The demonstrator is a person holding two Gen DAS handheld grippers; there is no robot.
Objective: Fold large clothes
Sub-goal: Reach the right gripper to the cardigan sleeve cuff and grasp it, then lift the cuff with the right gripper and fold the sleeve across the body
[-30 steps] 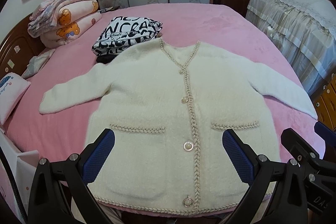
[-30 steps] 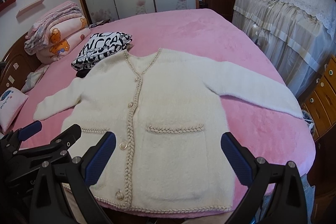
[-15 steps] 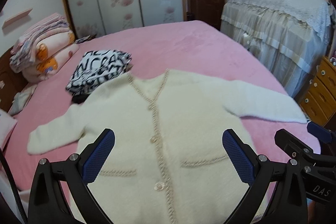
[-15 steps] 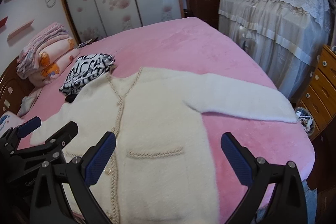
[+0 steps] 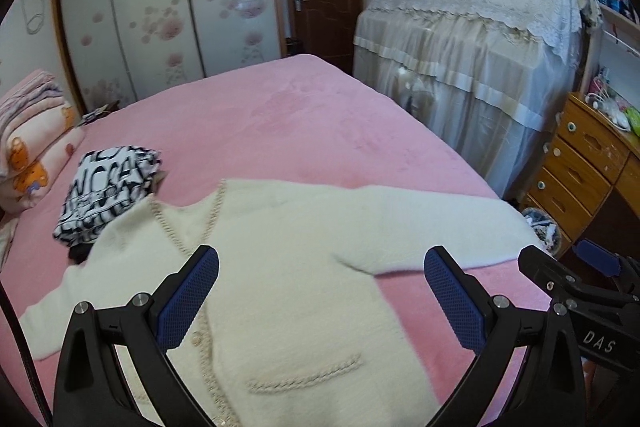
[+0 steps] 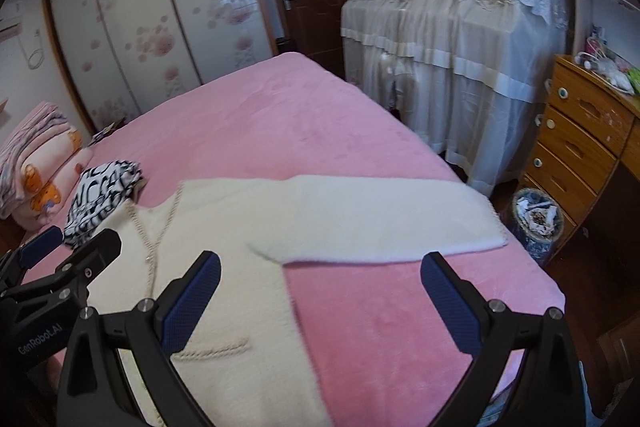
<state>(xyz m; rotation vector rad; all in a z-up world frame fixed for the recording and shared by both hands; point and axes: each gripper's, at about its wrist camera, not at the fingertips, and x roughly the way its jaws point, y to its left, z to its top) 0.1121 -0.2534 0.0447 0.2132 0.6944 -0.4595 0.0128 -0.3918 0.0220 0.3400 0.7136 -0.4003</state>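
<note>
Cream cardigan [image 5: 288, 267] is spread flat on the bed [image 6: 280, 115] for folding; left hand-held gripper [image 5: 320, 303] and right hand-held gripper [image 6: 320, 303] are held released, empty, above it.

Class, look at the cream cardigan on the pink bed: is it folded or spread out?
Spread out. The cardigan lies flat, front up, on the bed, its sleeve stretched sideways; no part is folded over.

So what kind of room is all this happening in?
A home bedroom, most likely. A bed under a pink cover fills the room, with a sliding wardrobe behind it, folded quilts at its head and a wooden dresser beside it.
</note>
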